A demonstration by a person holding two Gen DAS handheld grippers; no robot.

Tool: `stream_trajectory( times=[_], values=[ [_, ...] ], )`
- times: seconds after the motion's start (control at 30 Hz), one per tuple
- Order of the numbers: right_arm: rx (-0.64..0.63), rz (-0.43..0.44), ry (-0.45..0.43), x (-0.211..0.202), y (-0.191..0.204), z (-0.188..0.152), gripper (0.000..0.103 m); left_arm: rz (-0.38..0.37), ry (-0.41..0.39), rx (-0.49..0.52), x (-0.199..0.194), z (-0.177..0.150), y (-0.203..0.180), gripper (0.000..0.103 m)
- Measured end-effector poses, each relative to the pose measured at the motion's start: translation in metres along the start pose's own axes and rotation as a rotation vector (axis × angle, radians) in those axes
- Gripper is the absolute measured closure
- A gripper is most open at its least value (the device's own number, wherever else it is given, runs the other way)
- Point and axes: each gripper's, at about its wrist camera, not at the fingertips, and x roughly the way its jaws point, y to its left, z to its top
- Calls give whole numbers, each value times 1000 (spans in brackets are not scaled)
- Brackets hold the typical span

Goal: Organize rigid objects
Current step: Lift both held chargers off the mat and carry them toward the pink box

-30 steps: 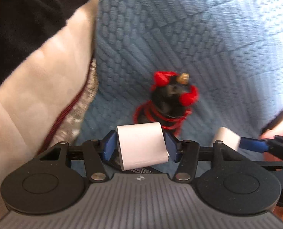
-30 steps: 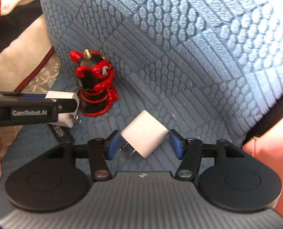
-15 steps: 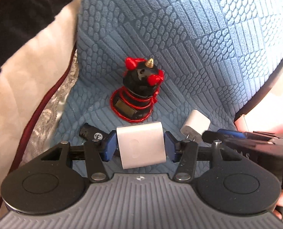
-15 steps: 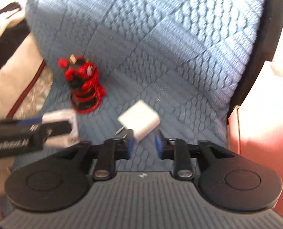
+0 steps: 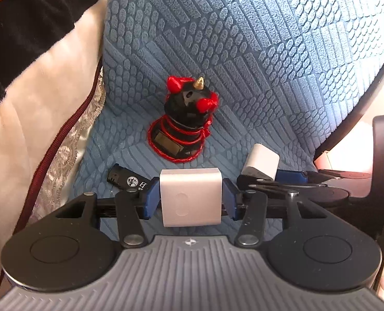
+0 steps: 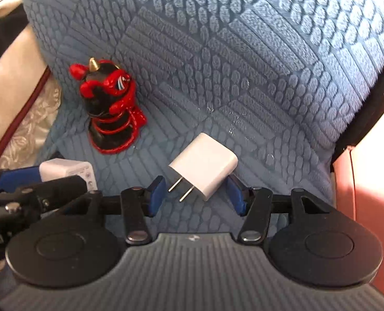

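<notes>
With the left gripper [image 5: 190,202], clamping a white cube charger [image 5: 190,194] squarely between both blue pads and carrying it just above the blue cushion [image 6: 243,51]. With the right gripper [image 6: 196,194], straddling a white wall plug [image 6: 205,165] that is lying flat on the cushion, prongs pointing toward the left pad; jaws standing apart, having just been opening, with the plug between them but not pinched. Cannot tell whether the right pad is brushing the plug's corner.

Judging progress: seemingly sitting somewhere in the middle. Gathering appears under way, with a black-and-red figurine [image 5: 186,119] standing upright on the cushion, a small black stick [image 5: 126,180] lying just beside the left gripper, and the plug resting near the figurine on its other side. Holding one charger in the air, so placing it is not yet done.

Probably remaining: setting the cube charger down near the others, squaring up the plug, and lining up the black stick. Seeing no tray or box in either view, so guessing that arranging on the cushion itself is the goal.
</notes>
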Motion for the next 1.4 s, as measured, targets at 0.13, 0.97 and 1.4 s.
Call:
stream_trajectory(
  times=[0.13, 0.97, 1.4],
  values=[
    [-80, -44, 6, -2, 9, -3, 63, -2, 0, -8, -4, -3, 2, 47],
    [-28, -28, -4, -90, 5, -77, 71, -22, 33, -19, -50, -70, -7, 47],
    [-2, -24, -21, -125, 5, -125, 86, -2, 52, -24, -65, -120, -15, 47]
  ],
)
